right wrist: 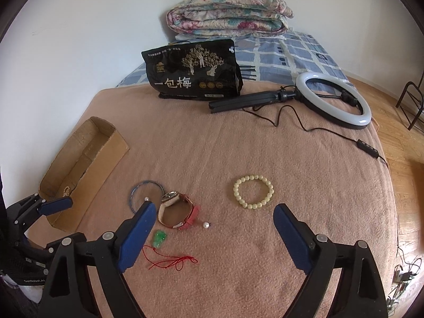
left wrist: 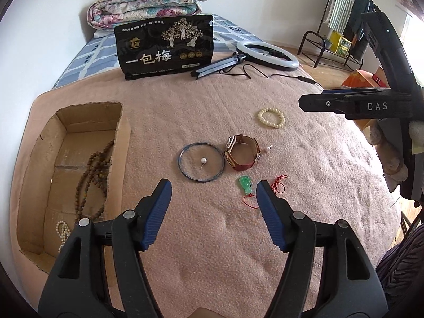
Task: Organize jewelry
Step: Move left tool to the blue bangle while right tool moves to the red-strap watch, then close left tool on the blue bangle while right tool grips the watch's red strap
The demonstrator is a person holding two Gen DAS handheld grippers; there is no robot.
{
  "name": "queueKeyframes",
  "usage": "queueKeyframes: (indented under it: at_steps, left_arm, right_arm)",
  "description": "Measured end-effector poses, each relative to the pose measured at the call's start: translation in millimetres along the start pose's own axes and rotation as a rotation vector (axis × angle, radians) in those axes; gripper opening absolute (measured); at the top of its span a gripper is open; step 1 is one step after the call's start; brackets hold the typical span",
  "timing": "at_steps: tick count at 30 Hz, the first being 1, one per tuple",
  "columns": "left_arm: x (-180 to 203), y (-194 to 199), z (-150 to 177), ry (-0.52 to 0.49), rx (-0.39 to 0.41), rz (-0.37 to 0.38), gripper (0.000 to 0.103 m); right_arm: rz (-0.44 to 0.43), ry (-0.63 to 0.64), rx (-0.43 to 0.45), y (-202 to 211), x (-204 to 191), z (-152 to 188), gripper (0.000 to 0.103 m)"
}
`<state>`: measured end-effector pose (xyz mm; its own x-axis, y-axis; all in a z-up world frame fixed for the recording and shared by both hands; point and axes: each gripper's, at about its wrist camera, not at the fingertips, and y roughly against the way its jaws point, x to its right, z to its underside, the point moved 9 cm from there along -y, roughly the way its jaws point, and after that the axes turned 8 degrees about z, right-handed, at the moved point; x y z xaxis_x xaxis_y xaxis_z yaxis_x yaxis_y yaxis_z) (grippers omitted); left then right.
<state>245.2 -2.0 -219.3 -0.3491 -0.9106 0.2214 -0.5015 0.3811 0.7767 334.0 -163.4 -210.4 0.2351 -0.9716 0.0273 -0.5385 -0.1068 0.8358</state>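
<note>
On the pink blanket lie a blue bangle (left wrist: 201, 162) with a pearl earring (left wrist: 203, 161) inside it, a red-strapped watch (left wrist: 242, 155), a second pearl earring (left wrist: 267, 149), a green jade pendant (left wrist: 245, 184) on red cord, and a cream bead bracelet (left wrist: 271, 117). A cardboard box (left wrist: 87, 122) at left holds brown prayer beads (left wrist: 92, 180) and a pearl strand (left wrist: 62, 232). My left gripper (left wrist: 213, 185) is open and empty above the blanket, just short of the bangle and pendant. My right gripper (right wrist: 214, 209) is open and empty, near the watch (right wrist: 176, 210) and bracelet (right wrist: 253, 191).
A black snack bag (left wrist: 165, 45) stands at the back of the blanket, beside a ring light (left wrist: 267, 54) on a folded tripod with a trailing cable. A folded floral quilt (left wrist: 145, 2) lies behind. A clothes rack (left wrist: 341, 26) stands at the right over wooden floor.
</note>
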Motion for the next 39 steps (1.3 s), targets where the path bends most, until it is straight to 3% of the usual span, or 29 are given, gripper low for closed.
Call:
queueKeyframes:
  at_steps: [11, 22, 39]
  left_arm:
    - [-16, -52, 2, 0.034, -0.051, -0.003, 0.068]
    - [-26, -93, 10, 0.004, -0.107, -0.04, 0.068]
    - [-35, -118, -1, -0.024, -0.103, -0.076, 0.069]
  right_arm:
    - [-0.064, -0.002, -0.089, -39, -10, 15, 0.068]
    - [-0.103, 0.0, -0.164, -75, -19, 20, 0.046]
    - [-0.089, 0.024, -0.213, -104, -29, 21, 0.038]
